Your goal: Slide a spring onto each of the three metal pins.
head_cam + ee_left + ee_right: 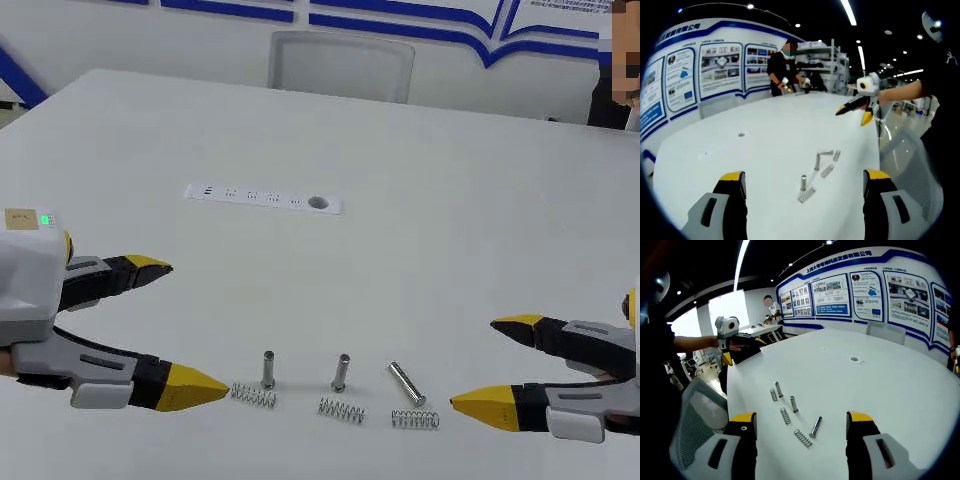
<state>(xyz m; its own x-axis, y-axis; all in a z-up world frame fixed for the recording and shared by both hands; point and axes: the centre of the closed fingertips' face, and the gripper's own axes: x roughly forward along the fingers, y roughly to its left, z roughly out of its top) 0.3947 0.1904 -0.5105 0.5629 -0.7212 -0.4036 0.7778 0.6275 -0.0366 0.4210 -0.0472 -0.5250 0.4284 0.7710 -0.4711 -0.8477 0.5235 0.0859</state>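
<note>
Currently, your left gripper hovers over the left side of the white surface. Its fingers are spread wide with nothing between them. Your right gripper hovers opposite on the right side, fingers likewise spread and empty.

Between the 2 grippers, near your edge of the surface, 3 metal pins and 3 springs lie in a row:
- The left pin stands upright. The left spring lies flat just in front of its base.
- The middle pin stands upright. The middle spring lies flat in front of it, slightly apart.
- The right pin lies on its side, angled. The right spring lies just beside its near end.

All 3 springs are loose on the surface, none yet on a pin.

Farther back, a flat white strip with a round hole rests on the surface. A grey chair stands at the far edge.
</note>
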